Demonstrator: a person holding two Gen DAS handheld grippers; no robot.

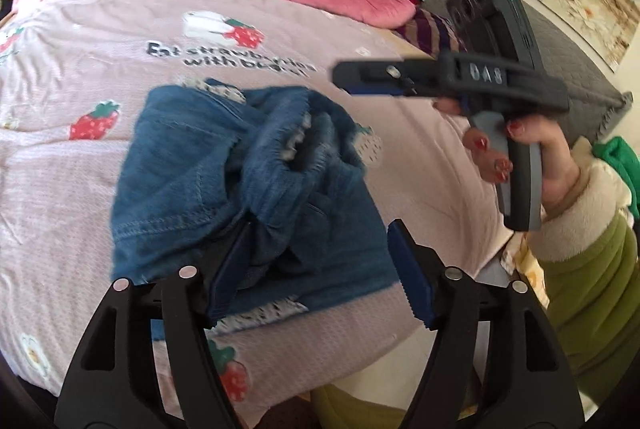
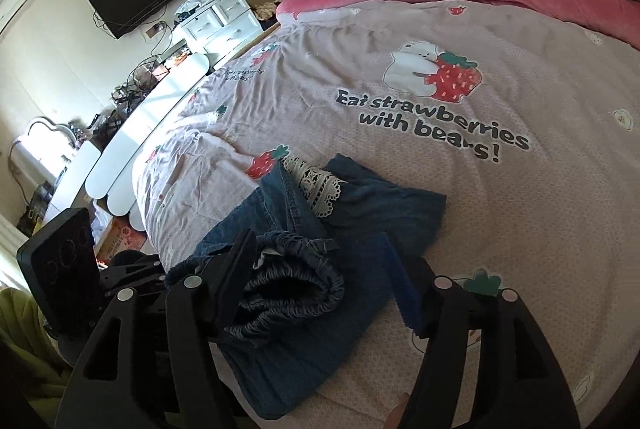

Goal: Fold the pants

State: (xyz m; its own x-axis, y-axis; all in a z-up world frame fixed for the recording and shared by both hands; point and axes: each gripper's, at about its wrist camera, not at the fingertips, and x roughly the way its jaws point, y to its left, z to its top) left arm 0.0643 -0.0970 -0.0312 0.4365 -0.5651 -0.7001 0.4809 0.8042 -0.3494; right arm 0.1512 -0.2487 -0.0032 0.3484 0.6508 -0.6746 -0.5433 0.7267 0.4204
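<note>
Left gripper (image 1: pixel 320 269) fingers apart over folded pants (image 1: pixel 224 169).

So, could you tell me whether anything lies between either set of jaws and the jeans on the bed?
Nothing visible does. The jeans lie bunched on the bedspread, directly under both grippers. The left gripper and the right gripper each have open jaws straddling denim, with no other object between.
</note>
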